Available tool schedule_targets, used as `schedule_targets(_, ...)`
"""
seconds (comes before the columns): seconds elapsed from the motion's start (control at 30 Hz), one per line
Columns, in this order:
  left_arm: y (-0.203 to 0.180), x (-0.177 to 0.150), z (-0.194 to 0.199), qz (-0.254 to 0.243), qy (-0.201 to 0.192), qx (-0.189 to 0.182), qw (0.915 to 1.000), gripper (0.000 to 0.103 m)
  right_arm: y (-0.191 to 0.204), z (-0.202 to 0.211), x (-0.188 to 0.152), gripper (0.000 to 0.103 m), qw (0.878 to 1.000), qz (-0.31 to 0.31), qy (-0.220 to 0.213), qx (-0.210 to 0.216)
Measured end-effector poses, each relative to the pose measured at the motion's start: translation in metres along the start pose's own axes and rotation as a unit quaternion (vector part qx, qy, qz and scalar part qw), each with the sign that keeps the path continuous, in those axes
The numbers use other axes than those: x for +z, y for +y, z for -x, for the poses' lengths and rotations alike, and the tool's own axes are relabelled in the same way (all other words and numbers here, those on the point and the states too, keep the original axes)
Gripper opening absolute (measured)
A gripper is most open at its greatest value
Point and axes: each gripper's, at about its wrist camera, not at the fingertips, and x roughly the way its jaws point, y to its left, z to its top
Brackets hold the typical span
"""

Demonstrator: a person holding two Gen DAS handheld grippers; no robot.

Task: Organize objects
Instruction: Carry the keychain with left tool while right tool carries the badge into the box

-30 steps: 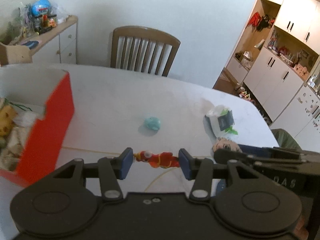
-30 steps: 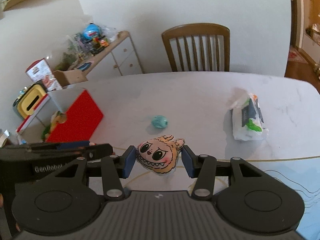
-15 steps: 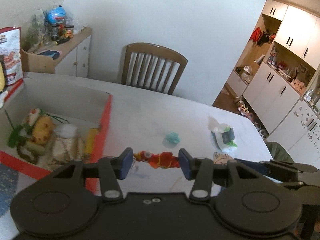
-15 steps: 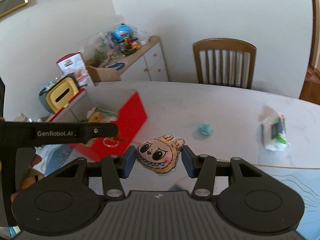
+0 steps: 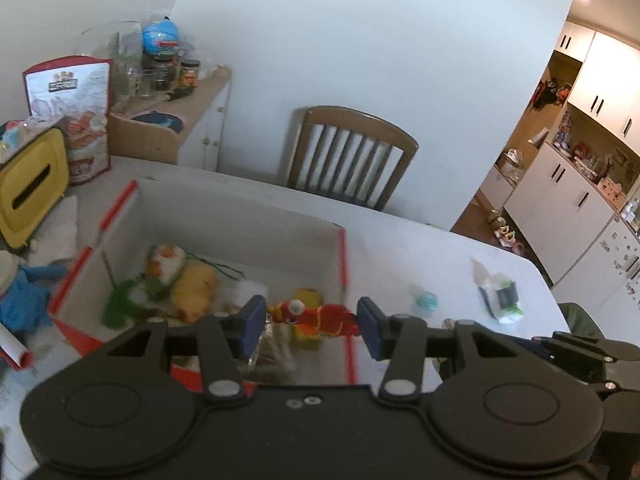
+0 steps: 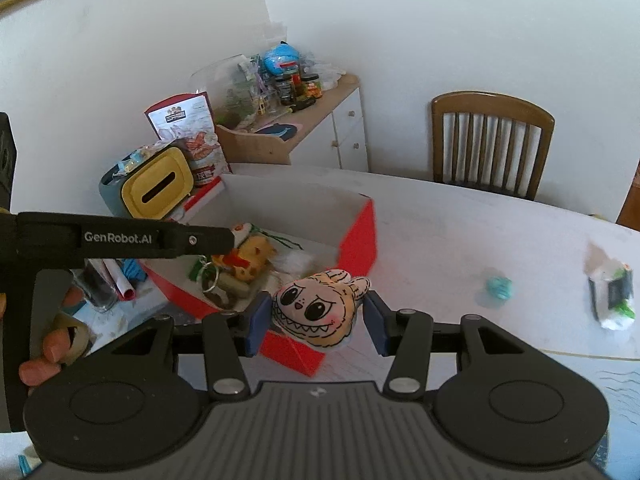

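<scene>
While the left gripper [image 5: 311,322] pinches a red figure toy [image 5: 316,315] between its fingers above the red box [image 5: 342,264], box contents below blur into indistinct shapes. Right gripper [image 6: 316,322] fingers clamp a tan monster-face plush [image 6: 316,310] over the box's near corner. On the worktop [image 6: 460,240], a small teal object [image 6: 499,287] is too blurred to identify.

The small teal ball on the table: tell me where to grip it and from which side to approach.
Grip the teal ball across its middle, coming straight down from above. It looks small and roundish, lies alone on the bare white table, and nothing crowds it, so any jaw direction would probably do.
</scene>
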Motion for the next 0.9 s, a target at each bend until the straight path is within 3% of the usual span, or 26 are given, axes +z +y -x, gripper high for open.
schedule_targets(0.37, 0.074, 0.019, -0.02, 0.002, 0.01, 0.023, 0.9997, 0.048, 0.043, -0.061, 0.022, 0.049, 1.0, 0.012, 0.016, -0.024)
schedule_targets(0.9, 0.124, 0.005, -0.096, -0.027, 0.101, 0.081, 0.9912, 0.048, 0.066, -0.169, 0.029, 0.049, 0.994, 0.046, 0.081, -0.064)
